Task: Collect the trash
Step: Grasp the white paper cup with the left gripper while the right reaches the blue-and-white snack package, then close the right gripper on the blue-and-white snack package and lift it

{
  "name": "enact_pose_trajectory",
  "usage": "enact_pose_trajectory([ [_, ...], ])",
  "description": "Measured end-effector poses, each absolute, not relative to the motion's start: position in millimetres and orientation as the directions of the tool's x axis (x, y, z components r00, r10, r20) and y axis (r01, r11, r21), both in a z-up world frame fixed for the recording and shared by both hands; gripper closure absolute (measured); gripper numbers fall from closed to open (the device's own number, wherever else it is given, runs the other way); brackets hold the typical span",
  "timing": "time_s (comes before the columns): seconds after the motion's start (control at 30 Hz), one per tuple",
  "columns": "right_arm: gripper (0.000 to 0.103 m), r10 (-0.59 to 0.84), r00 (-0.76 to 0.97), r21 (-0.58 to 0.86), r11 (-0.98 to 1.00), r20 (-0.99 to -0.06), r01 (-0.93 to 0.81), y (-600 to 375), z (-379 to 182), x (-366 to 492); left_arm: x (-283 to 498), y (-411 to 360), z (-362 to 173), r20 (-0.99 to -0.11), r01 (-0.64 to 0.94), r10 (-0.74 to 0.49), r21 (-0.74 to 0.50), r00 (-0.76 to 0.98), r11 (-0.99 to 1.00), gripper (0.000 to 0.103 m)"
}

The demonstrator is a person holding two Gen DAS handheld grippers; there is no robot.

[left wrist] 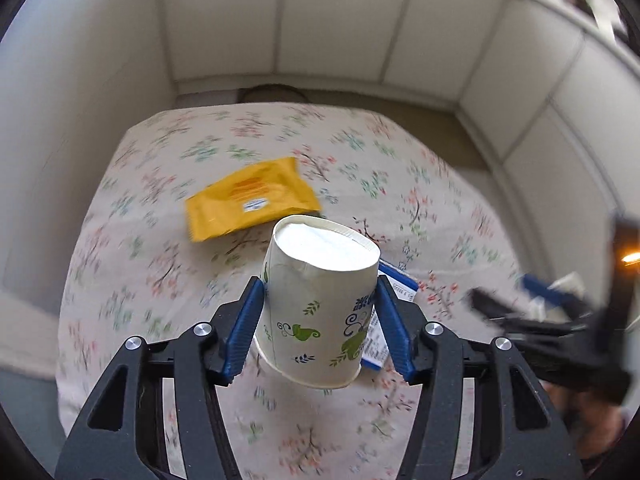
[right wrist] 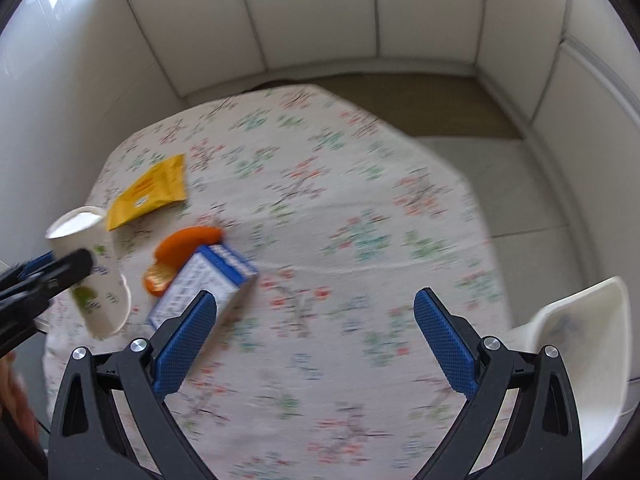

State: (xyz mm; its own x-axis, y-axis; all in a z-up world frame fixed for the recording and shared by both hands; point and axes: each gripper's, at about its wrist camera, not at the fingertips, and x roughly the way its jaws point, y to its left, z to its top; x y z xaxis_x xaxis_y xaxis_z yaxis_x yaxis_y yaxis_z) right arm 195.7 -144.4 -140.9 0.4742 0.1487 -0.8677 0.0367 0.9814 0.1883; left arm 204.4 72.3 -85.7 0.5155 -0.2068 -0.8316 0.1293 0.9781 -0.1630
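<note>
Gripping an upturned paper cup (left wrist: pixel 316 304), our left gripper (left wrist: pixel 320 312) has its blue pads (left wrist: pixel 244 328) pressed against the cup's two sides, base tilted up and away from us, rim toward the camera. We see it raised above the flowered tablecloth (left wrist: pixel 160 272), though the blur makes it hard to say how far clear it is. Just behind the cup, a blue-and-white carton (left wrist: pixel 394 278) peeks out on the cloth, and farther off lies a yellow packet (left wrist: pixel 252 200), flat and apart from both. From our right wrist view, the right gripper (right wrist: pixel 316 320) stands with its pads wide apart and nothing between them, poised over bare cloth. Near its left pad lies the same carton (right wrist: pixel 208 284), with orange peel (right wrist: pixel 180 256) touching its far corner. Beyond those sits the yellow packet (right wrist: pixel 152 192), and at the left edge the cup (right wrist: pixel 92 272) is clamped in the other tool. A white chair (right wrist: pixel 580 340) stands beside the table on the right, and pale panelled walls (right wrist: pixel 320 12) close the far side.
</note>
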Motion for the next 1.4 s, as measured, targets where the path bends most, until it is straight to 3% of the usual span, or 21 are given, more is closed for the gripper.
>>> enact_pose_trajectory([
  [0.27,0.007,0.167,0.424,0.199,0.979,-0.890,0.032,-92,-167,208,153,125,-73,-0.740,-0.065,-0.292,-0.412,0.606,0.909,0.049],
  [0.5,0.007,0.187,0.380,0.236,0.968,-0.906,0.086,-79,-190,223,154,119,-64,-0.716,-0.018,-0.326,-0.427,0.617,0.904,0.049],
  [0.63,0.008,0.148,0.406,0.179,0.983,-0.902,0.039,-61,-194,225,158,128,-72,-0.727,-0.052,-0.307,-0.425,0.614,0.903,0.049],
  [0.7,0.020,0.142,0.428,0.162,0.987,-0.892,0.011,-56,-192,224,158,135,-76,-0.736,-0.077,-0.294,-0.425,0.610,0.902,0.049],
  [0.77,0.053,0.159,0.438,0.170,0.985,-0.885,-0.015,-57,-188,224,157,142,-79,-0.745,-0.101,-0.275,-0.416,0.608,0.904,0.049],
  [0.83,0.069,0.213,0.429,0.227,0.974,-0.878,-0.018,-63,-185,225,156,149,-81,-0.751,-0.123,-0.259,-0.411,0.608,0.903,0.049],
  [1.0,0.082,0.267,0.433,0.281,0.959,-0.861,-0.033,-75,-174,222,156,161,-83,-0.751,-0.160,-0.249,-0.426,0.612,0.891,0.049],
  [1.1,0.078,0.305,0.398,0.323,0.946,-0.865,-0.023,-76,-173,220,155,161,-81,-0.746,-0.162,-0.264,-0.445,0.612,0.881,0.049],
  [1.13,0.068,0.305,0.388,0.332,0.943,-0.870,0.003,-77,-176,221,154,160,-79,-0.742,-0.159,-0.268,-0.448,0.614,0.880,0.049],
  [1.17,0.046,0.297,0.386,0.335,0.942,-0.874,0.034,-78,-179,221,154,159,-78,-0.740,-0.153,-0.269,-0.448,0.617,0.881,0.049],
  [1.23,0.029,0.250,0.398,0.300,0.951,-0.883,0.069,-73,-182,222,152,157,-75,-0.736,-0.143,-0.267,-0.443,0.622,0.885,0.049],
  [1.33,0.027,0.217,0.383,0.261,0.963,-0.898,0.066,-66,-187,220,151,161,-74,-0.734,-0.148,-0.262,-0.442,0.627,0.885,0.049],
  [1.4,0.021,0.171,0.389,0.208,0.977,-0.905,0.055,-54,-190,220,151,166,-75,-0.734,-0.162,-0.262,-0.451,0.626,0.878,0.049],
])
